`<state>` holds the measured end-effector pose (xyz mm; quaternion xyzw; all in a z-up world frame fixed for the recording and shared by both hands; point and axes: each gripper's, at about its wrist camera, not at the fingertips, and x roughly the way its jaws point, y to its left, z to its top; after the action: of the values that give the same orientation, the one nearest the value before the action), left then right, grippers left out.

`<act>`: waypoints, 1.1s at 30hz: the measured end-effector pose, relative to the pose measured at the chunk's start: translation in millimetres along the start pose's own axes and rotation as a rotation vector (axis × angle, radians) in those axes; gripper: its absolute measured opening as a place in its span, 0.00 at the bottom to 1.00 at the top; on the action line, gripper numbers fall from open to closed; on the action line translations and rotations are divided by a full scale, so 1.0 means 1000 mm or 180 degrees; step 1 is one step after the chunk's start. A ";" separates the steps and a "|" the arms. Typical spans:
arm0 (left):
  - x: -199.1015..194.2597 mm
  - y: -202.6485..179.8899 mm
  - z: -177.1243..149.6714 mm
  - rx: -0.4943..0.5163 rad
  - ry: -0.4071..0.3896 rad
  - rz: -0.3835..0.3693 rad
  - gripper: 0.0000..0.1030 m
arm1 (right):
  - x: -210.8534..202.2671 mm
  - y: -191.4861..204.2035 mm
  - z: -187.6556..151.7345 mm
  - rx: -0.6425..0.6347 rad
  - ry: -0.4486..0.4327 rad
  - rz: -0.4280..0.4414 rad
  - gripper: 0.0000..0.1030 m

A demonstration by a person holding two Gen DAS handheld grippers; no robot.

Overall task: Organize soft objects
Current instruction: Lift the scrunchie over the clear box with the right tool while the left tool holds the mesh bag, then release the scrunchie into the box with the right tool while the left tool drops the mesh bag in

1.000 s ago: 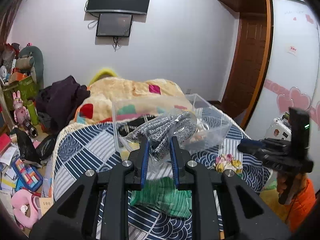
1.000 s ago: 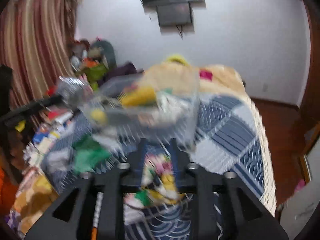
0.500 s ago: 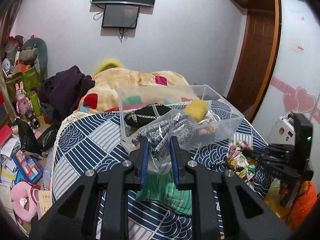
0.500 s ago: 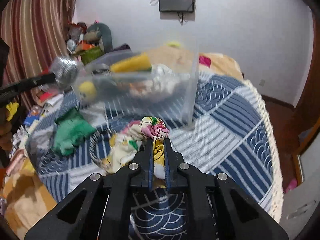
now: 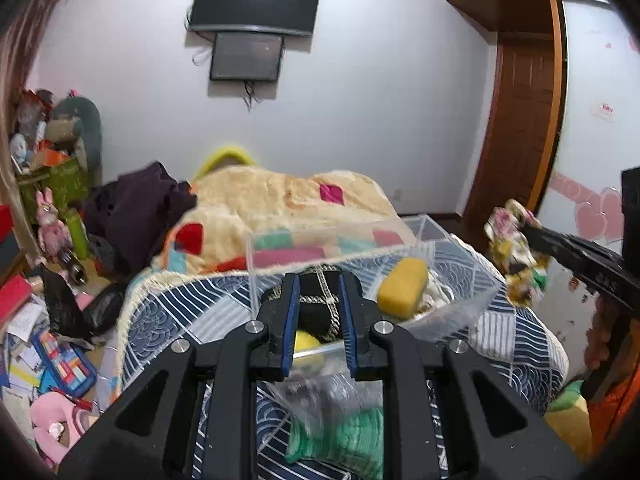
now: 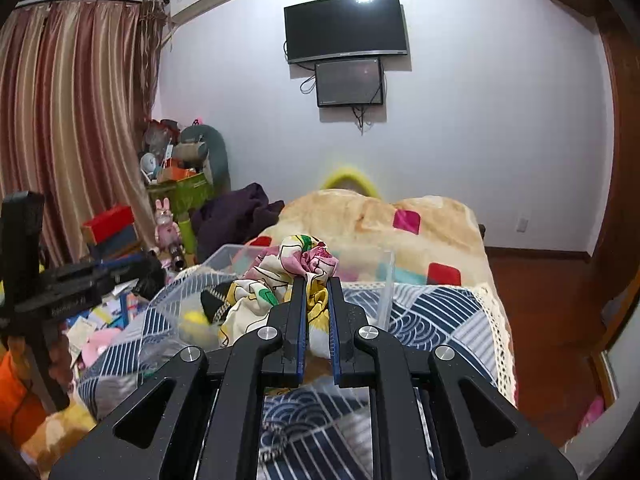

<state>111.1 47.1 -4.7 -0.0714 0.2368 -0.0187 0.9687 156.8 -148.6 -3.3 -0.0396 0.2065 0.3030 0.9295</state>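
Note:
A clear plastic bin [image 5: 472,304] stands on the bed and holds a yellow sponge [image 5: 402,288], a black knitted item [image 5: 320,300] and a yellow ball [image 5: 306,342]. My left gripper [image 5: 318,280] is open and empty just in front of the bin. A clear bag of grey knitwear [image 5: 324,396] lies blurred below it on a green cloth [image 5: 352,436]. My right gripper [image 6: 316,284] is shut on a floral cloth [image 6: 296,264] and holds it above the bin [image 6: 384,280]. That cloth also shows at the right of the left wrist view [image 5: 516,248].
The bed has a blue patterned cover [image 5: 160,312] and a beige quilt [image 5: 280,196] behind the bin. Cluttered toys and papers [image 5: 44,344] lie on the floor to the left. A wardrobe [image 5: 592,120] and a wooden door [image 5: 516,120] stand to the right.
My left gripper has opened and let go of the bag of grey knitwear, which now lies below it. My right gripper took hold of the floral cloth and lifted it over the bin.

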 end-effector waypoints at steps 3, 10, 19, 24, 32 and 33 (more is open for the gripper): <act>0.008 0.001 -0.016 -0.0006 0.0262 -0.0124 0.23 | 0.007 0.001 -0.004 -0.0017 0.0051 -0.0020 0.08; 0.036 -0.007 -0.058 0.0147 0.0692 -0.0126 0.64 | 0.016 -0.006 -0.010 0.0040 0.0178 -0.0047 0.08; 0.065 -0.012 -0.071 0.0091 0.0828 -0.0072 0.46 | 0.023 -0.005 -0.003 -0.0018 0.0198 -0.0107 0.08; 0.045 -0.012 -0.072 0.0142 0.0734 -0.0092 0.37 | 0.031 -0.006 0.003 -0.0045 0.0179 -0.0181 0.08; -0.006 -0.011 -0.037 0.0073 0.0247 -0.0187 0.37 | 0.055 -0.001 0.005 -0.0127 0.0281 -0.0303 0.08; -0.009 -0.009 -0.031 0.0042 0.0191 -0.0185 0.37 | 0.058 0.000 0.002 -0.0155 0.0318 -0.0314 0.08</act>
<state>88.8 34.6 -26.7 -0.0713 0.2635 -0.0506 0.9607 200.2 -115.9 -25.0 -0.0874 0.2430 0.2594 0.9306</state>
